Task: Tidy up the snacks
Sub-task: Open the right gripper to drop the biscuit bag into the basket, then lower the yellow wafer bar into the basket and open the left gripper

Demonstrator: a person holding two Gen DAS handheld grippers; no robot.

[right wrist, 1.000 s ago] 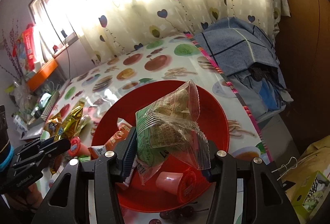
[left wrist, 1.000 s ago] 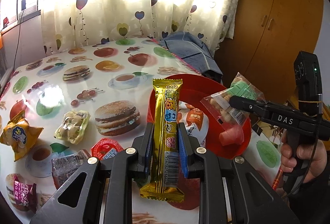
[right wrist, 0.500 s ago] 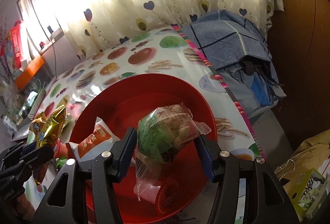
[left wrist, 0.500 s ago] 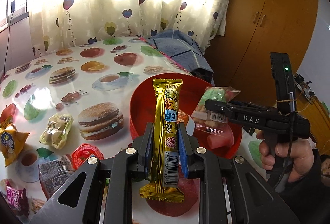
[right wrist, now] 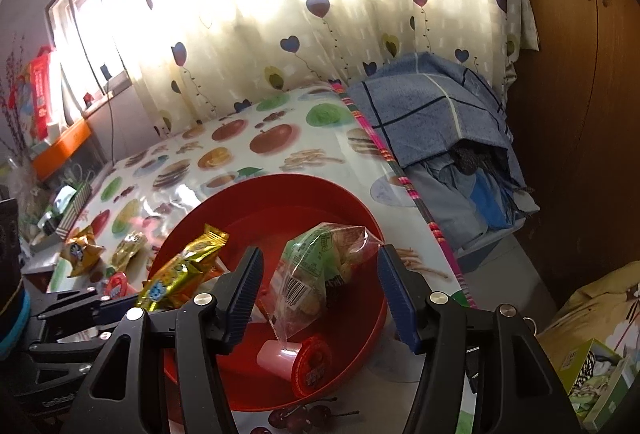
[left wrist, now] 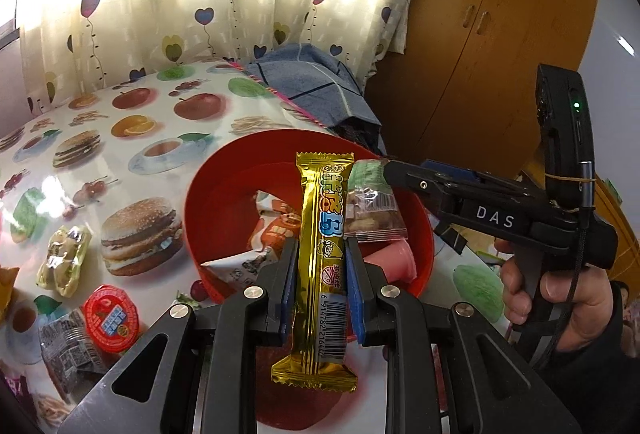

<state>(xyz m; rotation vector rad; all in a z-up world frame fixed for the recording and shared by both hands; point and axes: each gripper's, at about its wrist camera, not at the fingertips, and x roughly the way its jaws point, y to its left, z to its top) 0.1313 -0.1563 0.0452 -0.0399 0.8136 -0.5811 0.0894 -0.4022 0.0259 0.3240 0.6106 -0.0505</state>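
Our left claw (left wrist: 322, 266) is clamped on the gold bar (left wrist: 324, 258), which we hold upright over the near rim of the red bowl (left wrist: 224, 174). Our right claw (right wrist: 320, 276) is opening, its jaws wide apart; the clear bag (right wrist: 320, 266) sits between them over the bowl, touching neither pad, above a pink cup (right wrist: 298, 358).
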